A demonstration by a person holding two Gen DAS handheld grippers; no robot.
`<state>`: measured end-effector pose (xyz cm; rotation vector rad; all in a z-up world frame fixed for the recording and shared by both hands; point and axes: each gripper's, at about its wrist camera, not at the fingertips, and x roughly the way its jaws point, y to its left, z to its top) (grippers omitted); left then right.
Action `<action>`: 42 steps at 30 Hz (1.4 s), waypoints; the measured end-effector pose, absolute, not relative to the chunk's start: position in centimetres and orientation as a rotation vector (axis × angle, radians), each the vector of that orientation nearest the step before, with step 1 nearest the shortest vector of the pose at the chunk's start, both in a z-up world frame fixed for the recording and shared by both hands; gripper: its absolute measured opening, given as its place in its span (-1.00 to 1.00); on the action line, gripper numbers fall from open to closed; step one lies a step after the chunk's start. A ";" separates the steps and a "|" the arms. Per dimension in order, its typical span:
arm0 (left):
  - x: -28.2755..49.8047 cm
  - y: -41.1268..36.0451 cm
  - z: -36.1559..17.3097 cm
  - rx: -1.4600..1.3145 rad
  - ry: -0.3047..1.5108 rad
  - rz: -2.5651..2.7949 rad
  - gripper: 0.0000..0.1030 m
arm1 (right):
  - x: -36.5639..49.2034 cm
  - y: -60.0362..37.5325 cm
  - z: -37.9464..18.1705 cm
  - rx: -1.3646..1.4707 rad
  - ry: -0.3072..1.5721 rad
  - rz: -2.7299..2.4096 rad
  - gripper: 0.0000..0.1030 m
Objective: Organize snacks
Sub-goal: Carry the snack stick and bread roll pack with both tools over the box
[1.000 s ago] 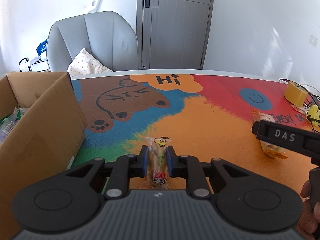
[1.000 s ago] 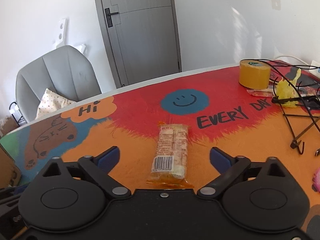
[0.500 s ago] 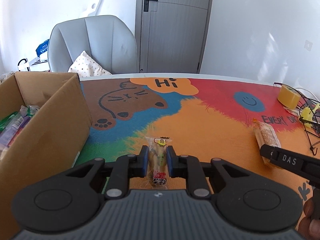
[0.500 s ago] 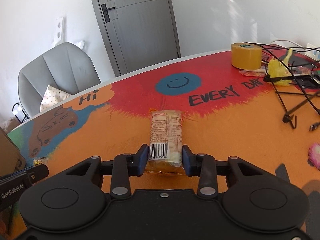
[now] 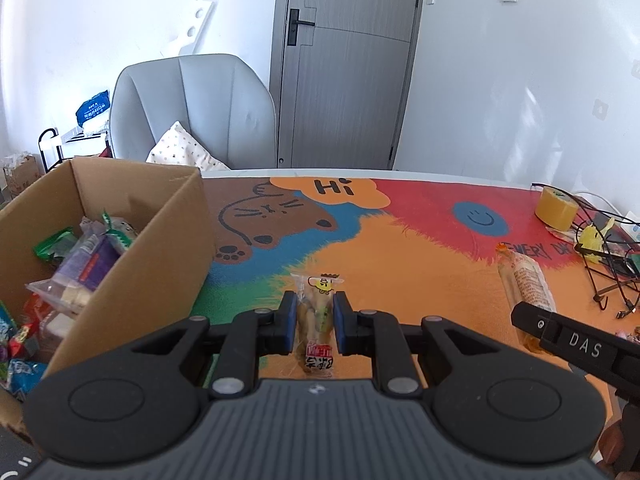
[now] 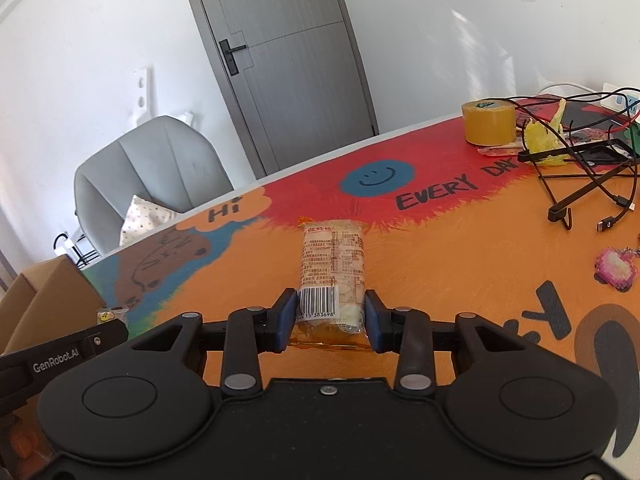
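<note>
My left gripper (image 5: 314,312) is shut on a small clear snack packet (image 5: 322,284) with a yellow cartoon label, held just above the colourful table mat (image 5: 400,264). My right gripper (image 6: 331,312) is shut on the barcode end of a long orange-tinted snack packet (image 6: 334,256), which points away from me. That long packet (image 5: 526,280) also shows at the right of the left wrist view, behind a finger (image 5: 536,322) of the right gripper. An open cardboard box (image 5: 160,264) holding several wrapped snacks stands at the left, close to my left gripper.
A roll of yellow tape (image 6: 488,122), tangled cables with a black wire stand (image 6: 580,184) and a pink pixel keychain (image 6: 616,274) lie at the table's right. A grey chair (image 5: 192,108) with a cushion stands behind the far edge, before a grey door.
My right gripper closed on the long packet and lifted it. Both grippers moved left, and the box's inside has come further into the left wrist view.
</note>
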<state>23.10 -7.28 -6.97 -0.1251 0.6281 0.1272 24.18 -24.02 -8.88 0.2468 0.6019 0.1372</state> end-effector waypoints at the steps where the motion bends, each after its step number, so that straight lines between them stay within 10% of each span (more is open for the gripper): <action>1: 22.8 -7.2 -6.8 -0.126 0.623 0.127 -0.65 | 23.9 -24.0 -8.8 0.249 0.598 0.141 -0.29; 42: 13.9 2.5 -0.8 -0.188 0.466 0.230 -0.65 | 17.5 -15.0 -3.3 0.204 0.479 0.313 -0.29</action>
